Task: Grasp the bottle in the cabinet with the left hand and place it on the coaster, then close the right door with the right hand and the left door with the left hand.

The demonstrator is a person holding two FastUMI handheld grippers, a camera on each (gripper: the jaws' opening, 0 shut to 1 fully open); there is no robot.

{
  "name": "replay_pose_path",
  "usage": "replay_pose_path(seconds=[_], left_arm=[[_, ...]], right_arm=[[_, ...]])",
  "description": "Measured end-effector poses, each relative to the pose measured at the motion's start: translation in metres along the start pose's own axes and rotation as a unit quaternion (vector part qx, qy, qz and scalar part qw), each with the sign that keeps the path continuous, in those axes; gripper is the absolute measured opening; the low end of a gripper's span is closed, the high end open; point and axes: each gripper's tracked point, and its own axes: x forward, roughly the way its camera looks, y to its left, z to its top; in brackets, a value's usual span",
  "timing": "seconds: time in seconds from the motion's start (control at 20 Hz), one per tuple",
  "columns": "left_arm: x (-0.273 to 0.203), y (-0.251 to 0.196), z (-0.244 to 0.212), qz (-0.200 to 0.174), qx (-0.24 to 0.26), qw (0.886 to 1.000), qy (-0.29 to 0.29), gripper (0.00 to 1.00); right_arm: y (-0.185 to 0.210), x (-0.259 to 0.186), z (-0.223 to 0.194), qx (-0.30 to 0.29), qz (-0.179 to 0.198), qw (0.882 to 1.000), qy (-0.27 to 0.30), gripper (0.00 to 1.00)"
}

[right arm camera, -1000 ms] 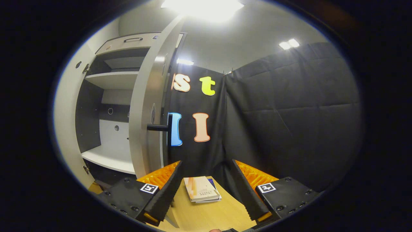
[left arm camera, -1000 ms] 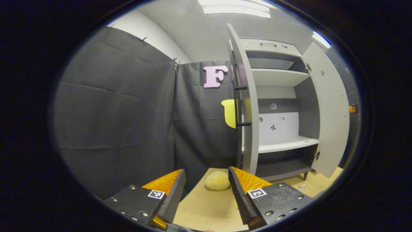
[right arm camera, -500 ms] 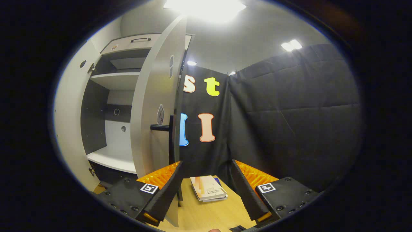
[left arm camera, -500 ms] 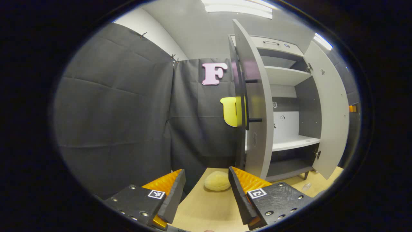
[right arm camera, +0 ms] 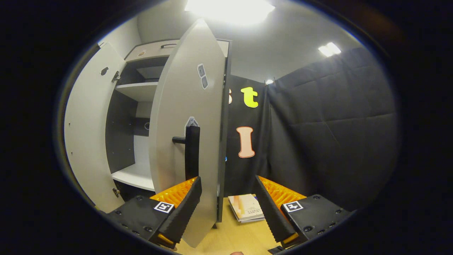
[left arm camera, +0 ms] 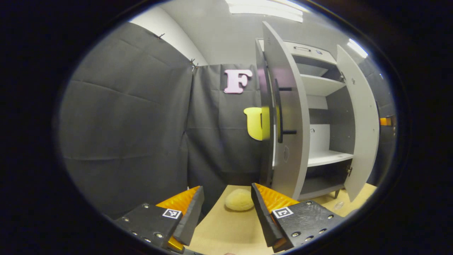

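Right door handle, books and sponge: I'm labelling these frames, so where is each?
right door handle (right arm camera: 192, 152), right gripper view, middle of its dark vertical bar
books (right arm camera: 246, 208), right gripper view, top cover
sponge (left arm camera: 239, 200), left gripper view, rounded top

A staged recording booth, not a lived-in room — black cloth (left arm camera: 134, 117) hangs as walls on every side, clipped up along its top edge against a plain pale wall (left arm camera: 166, 32). Flat panel lights (right arm camera: 230, 7) sit in a grey ceiling. One pale cabinet (left arm camera: 318, 117) stands on a light wooden table (left arm camera: 230, 226), doors ajar, shelves bare. Few props — a small stack of books (right arm camera: 247, 208) and a yellowish sponge-like lump (left arm camera: 239, 200) on the tabletop.
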Motion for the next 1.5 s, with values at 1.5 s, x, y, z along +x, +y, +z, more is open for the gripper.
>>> replay_pose_path(seconds=[1.5], left_arm=[[-0.001, 0.009, 0.009, 0.038, 0.018, 0.999, 0.02, 0.78]], right_arm=[[0.045, 0.019, -0.039, 0.014, 0.045, 0.999, 0.023, 0.96]])
